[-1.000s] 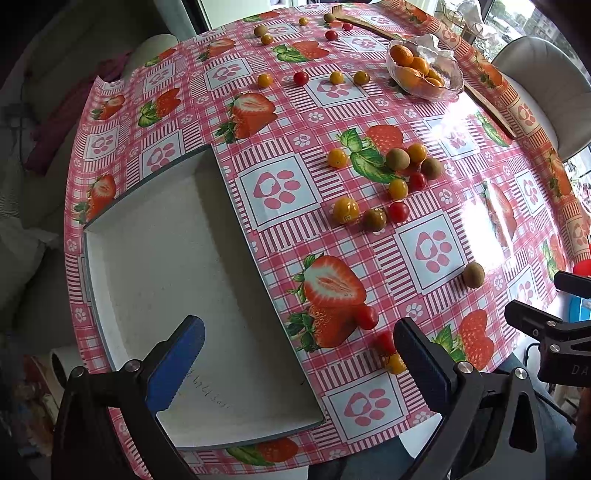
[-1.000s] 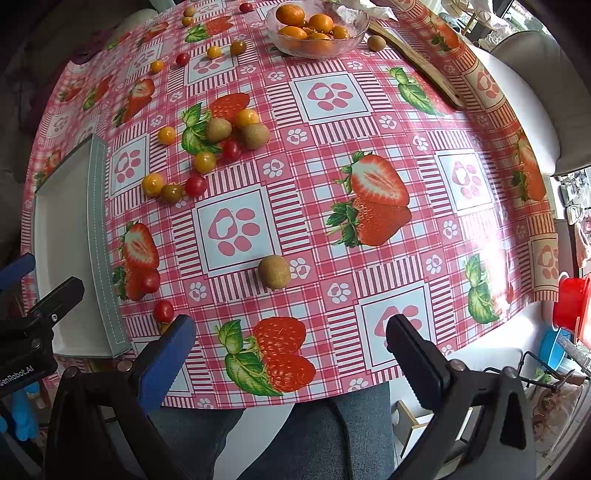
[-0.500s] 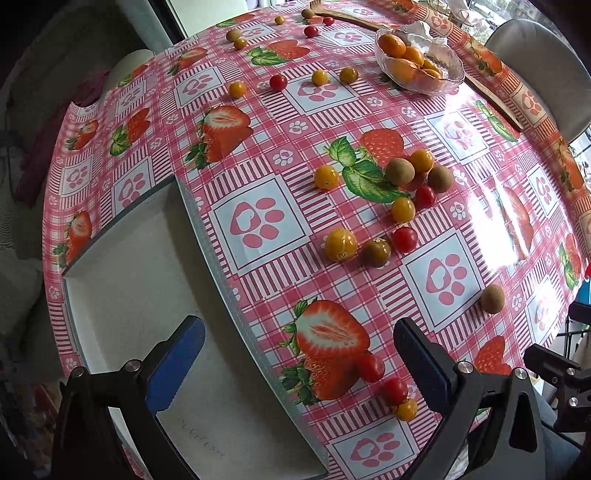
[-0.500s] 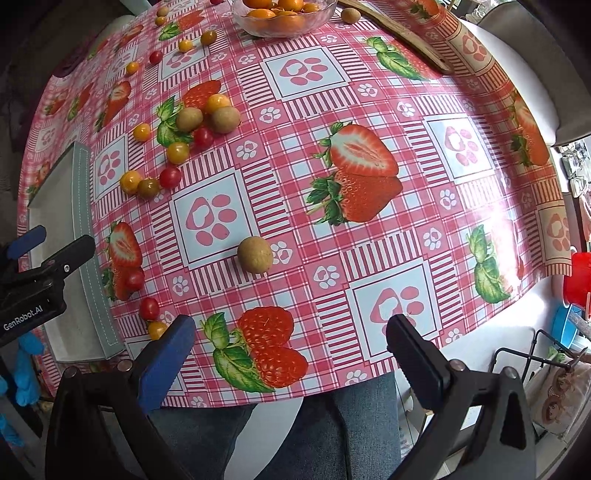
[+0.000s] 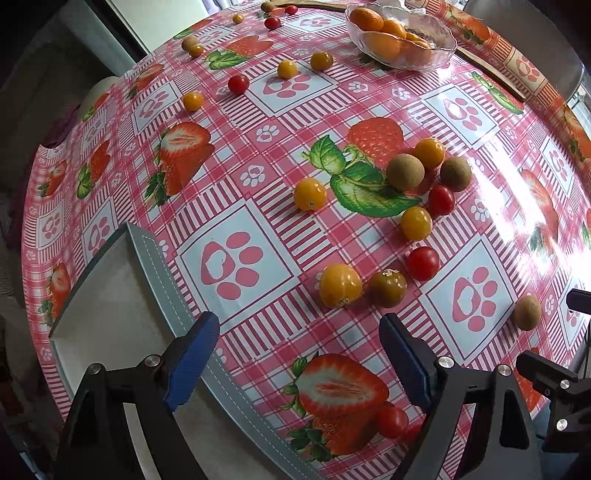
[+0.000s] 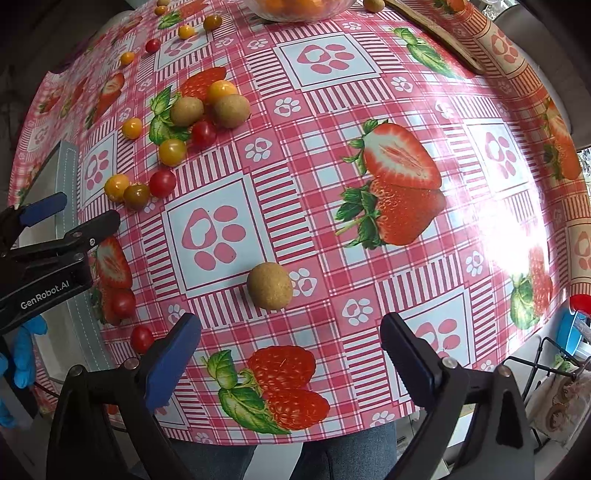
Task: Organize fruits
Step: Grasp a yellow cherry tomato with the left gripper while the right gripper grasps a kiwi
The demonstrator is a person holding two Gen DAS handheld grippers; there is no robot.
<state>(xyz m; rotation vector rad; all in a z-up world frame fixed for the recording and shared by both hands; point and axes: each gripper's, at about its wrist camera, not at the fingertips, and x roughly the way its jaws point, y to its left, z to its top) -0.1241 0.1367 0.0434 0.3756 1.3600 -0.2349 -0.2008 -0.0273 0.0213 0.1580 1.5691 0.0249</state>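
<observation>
Hovered over the near part of the tablecloth [image 5: 258,147], the left gripper [image 5: 299,356], fingers spread wide apart and holding nothing. Sat just beyond those fingers: a yellow tomato [image 5: 340,285], touching or nearly touching a greenish-brown tomato [image 5: 388,288], with a red tomato [image 5: 423,263] just right of that. Farther off lay a cluster: two brown round fruits [image 5: 405,172], an orange tomato [image 5: 429,153], another red tomato [image 5: 440,200] and another yellow one [image 5: 416,223]. Stood at the far right a glass bowl [image 5: 436,55] holding oranges [image 5: 366,19]. Lay at the near left a white tray [image 5: 155,258] with a grey stitched rim, its near part under the left finger.

Hung over the near edge of the table, the right gripper [image 6: 291,356], likewise spread wide and empty. Rested just beyond it, between the fingers, a lone brown fruit [image 6: 269,285] on the cloth. Lay at the near left two small red tomatoes [image 6: 141,339], close to the tray's rim. Scattered along the far left, more small tomatoes [image 6: 186,31].
</observation>
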